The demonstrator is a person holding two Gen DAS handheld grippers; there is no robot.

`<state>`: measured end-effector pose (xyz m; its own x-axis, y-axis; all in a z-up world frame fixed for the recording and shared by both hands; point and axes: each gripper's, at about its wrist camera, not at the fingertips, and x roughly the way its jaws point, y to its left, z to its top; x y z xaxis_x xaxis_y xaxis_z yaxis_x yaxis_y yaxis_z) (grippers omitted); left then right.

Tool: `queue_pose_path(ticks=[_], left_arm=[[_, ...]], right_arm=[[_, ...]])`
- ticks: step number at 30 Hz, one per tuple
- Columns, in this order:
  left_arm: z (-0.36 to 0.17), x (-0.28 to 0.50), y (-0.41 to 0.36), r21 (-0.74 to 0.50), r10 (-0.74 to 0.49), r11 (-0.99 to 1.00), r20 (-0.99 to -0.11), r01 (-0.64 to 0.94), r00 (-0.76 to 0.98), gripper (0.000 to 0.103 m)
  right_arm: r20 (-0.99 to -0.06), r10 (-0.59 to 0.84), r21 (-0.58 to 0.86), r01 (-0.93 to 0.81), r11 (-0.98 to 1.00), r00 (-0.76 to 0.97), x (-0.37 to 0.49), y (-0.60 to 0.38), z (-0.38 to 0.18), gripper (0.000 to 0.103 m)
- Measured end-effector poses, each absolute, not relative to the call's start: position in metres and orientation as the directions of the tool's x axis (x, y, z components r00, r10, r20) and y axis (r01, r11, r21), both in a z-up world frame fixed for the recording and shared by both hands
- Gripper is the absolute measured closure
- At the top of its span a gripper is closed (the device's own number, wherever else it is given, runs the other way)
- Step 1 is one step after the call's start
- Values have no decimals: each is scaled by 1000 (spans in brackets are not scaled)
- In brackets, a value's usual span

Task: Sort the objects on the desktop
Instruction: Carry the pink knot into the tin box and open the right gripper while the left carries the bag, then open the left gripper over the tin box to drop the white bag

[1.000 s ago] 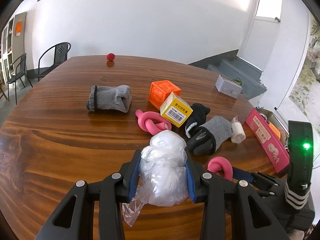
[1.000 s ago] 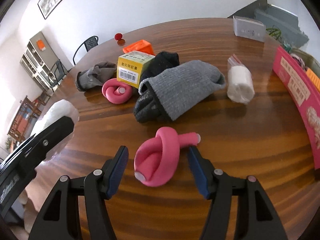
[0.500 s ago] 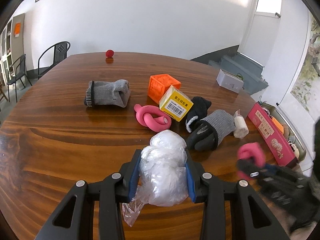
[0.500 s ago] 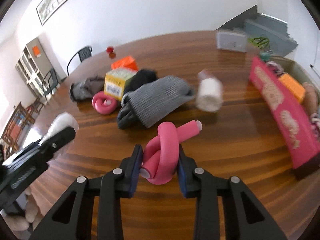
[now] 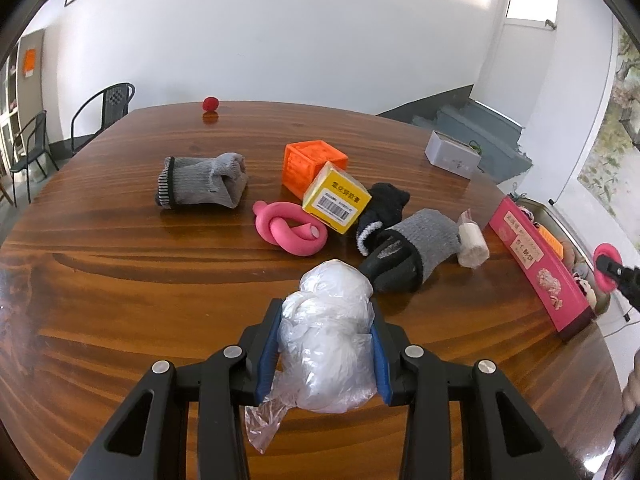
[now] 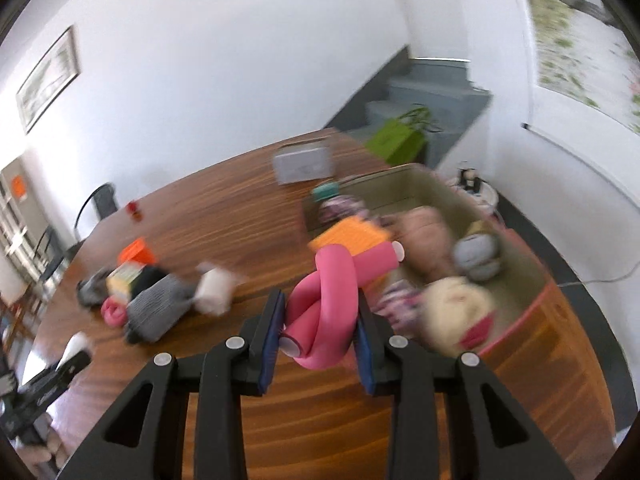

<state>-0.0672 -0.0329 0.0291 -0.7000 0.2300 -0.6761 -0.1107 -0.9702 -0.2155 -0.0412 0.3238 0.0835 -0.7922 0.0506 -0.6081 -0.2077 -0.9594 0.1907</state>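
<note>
My left gripper (image 5: pixel 325 336) is shut on a crumpled clear plastic bag (image 5: pixel 334 284), held just above the wooden table (image 5: pixel 120 272). In the blurred right wrist view, my right gripper (image 6: pixel 320 312) is shut on a pink foam knot (image 6: pixel 336 276), lifted above the table beside an open box (image 6: pixel 524 312) full of soft toys. From the left wrist view, that knot (image 5: pixel 605 255) shows at the far right edge, past the box's pink side (image 5: pixel 536 264). A second pink foam knot (image 5: pixel 292 232) lies on the table.
Mid-table lie a grey sock (image 5: pixel 200 182), an orange cube (image 5: pixel 308 162), a yellow carton (image 5: pixel 336 198), a black sock (image 5: pixel 384 204), a grey-and-black glove (image 5: pixel 412 248) and a white roll (image 5: pixel 472 240). Farther back are a red ball (image 5: pixel 211 103) and a white box (image 5: pixel 452 154).
My right gripper closed on the pink foam knot, lifted it off the table and swung right towards the toy box. The left gripper kept still with the bag.
</note>
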Motion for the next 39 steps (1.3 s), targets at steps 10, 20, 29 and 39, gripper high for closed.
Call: queue_pose_path(ticks=[10, 20, 29, 39], left_arm=[[46, -64, 15, -220, 297, -955, -659, -200, -691, 63], [56, -80, 74, -192, 341, -938, -667, -289, -662, 63], [79, -88, 142, -151, 406, -898, -646, -412, -646, 63], [96, -103, 237, -176, 530, -810, -626, -559, -572, 63]], right_arm=[[-623, 112, 180, -281, -943, -775, -108, 382, 91, 67], [-672, 56, 209, -262, -942, -739, -173, 410, 81, 45], [-624, 16, 307, -264, -914, -781, -142, 437, 77, 39], [-508, 38, 408, -280, -869, -860, -97, 466, 98, 33]])
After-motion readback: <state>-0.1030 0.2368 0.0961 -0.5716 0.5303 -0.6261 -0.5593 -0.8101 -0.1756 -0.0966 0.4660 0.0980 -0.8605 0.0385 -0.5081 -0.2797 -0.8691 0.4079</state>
